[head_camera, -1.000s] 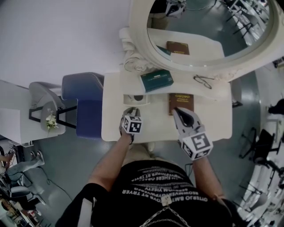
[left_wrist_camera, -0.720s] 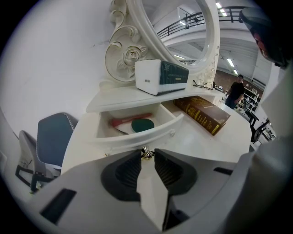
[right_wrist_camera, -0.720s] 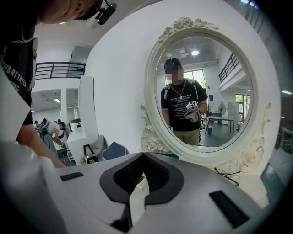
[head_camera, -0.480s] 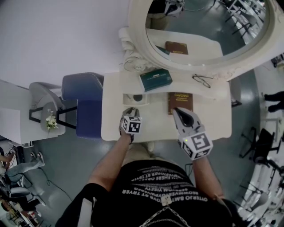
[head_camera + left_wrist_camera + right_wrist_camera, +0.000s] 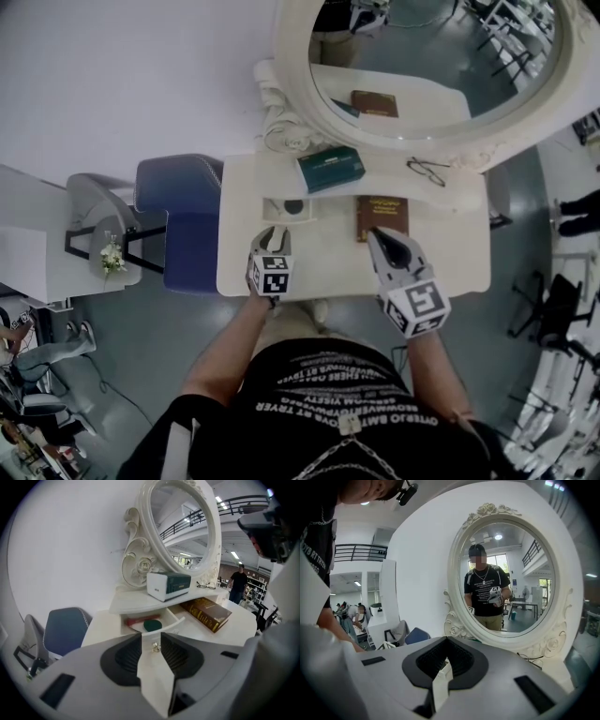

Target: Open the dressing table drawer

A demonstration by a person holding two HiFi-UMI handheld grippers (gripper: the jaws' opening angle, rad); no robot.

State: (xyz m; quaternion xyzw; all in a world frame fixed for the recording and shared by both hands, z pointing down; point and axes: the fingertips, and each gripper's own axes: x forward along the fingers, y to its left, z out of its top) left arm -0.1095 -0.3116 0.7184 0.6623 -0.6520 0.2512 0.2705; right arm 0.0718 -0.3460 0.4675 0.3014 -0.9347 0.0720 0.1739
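The white dressing table (image 5: 450, 272) has a small drawer (image 5: 286, 207) standing pulled out under its raised shelf. In the left gripper view the drawer (image 5: 176, 623) holds a red item (image 5: 140, 619) and a dark green disc (image 5: 152, 625). Its small metal knob (image 5: 155, 647) shows in the gap between the jaws, touching neither pad. My left gripper (image 5: 277, 232) (image 5: 151, 637) hovers just in front of the drawer; its jaws have just been opening and stand open. My right gripper (image 5: 374, 234) (image 5: 447, 641) hangs over the table near the book, shut and empty.
A brown book (image 5: 382, 217) lies on the tabletop right of the drawer. A green and white box (image 5: 331, 170) and glasses (image 5: 427, 171) sit on the shelf below the oval mirror (image 5: 441, 56). A blue chair (image 5: 178, 220) stands left of the table.
My left gripper has risen and drawn slightly back from the drawer's knob, its jaws now wider. The drawer stays pulled out. The right gripper has not moved.
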